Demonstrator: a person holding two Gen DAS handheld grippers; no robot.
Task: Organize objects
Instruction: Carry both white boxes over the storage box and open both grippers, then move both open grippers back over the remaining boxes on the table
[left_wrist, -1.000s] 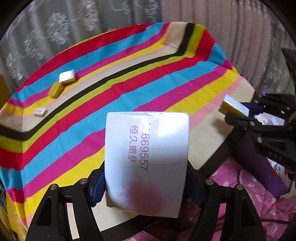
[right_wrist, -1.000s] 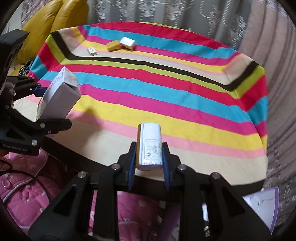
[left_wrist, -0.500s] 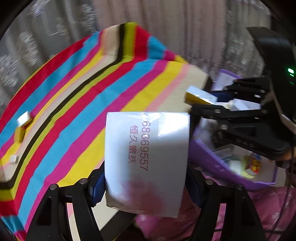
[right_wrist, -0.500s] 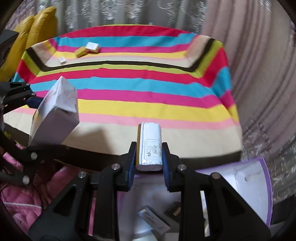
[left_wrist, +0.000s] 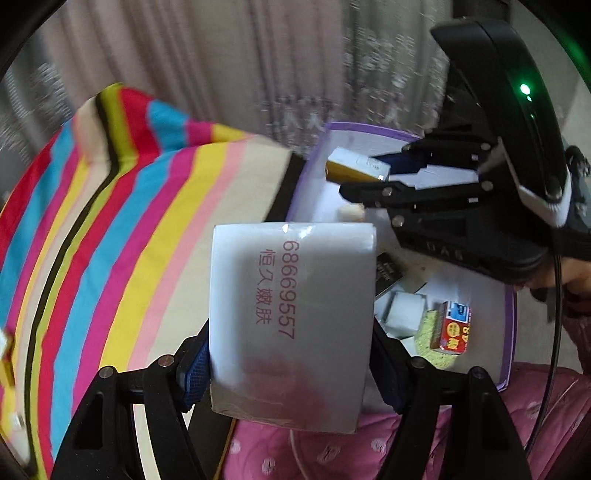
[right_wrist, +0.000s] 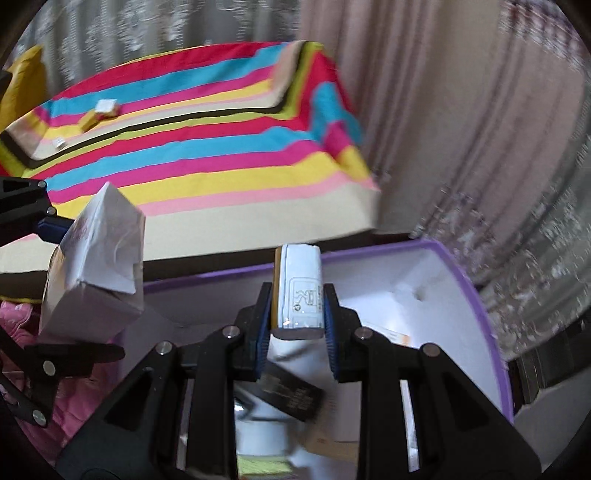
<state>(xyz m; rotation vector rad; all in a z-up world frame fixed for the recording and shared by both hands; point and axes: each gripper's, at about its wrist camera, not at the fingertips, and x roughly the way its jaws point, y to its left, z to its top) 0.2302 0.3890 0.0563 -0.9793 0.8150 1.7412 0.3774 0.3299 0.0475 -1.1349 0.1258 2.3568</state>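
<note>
My left gripper (left_wrist: 291, 354) is shut on a large white box (left_wrist: 291, 314) with pink printed digits, held in the air beside the table edge; the box also shows in the right wrist view (right_wrist: 96, 258). My right gripper (right_wrist: 297, 317) is shut on a small white and yellow packet (right_wrist: 299, 291), held over a purple-rimmed white box (right_wrist: 484, 317). In the left wrist view the right gripper (left_wrist: 373, 177) and its packet (left_wrist: 356, 168) hang above that purple box (left_wrist: 511, 332).
The purple box holds several small items, among them a red and yellow carton (left_wrist: 454, 328), white blocks (left_wrist: 404, 314) and a dark packet (right_wrist: 291, 395). The striped tablecloth (right_wrist: 207, 155) carries small items (right_wrist: 101, 112) at its far left. Curtains (right_wrist: 461, 110) hang behind. Pink bedding (left_wrist: 546, 424) lies below.
Both grippers have swung right, away from the table, with their loads still held. The purple box has come into full view beneath the right gripper.
</note>
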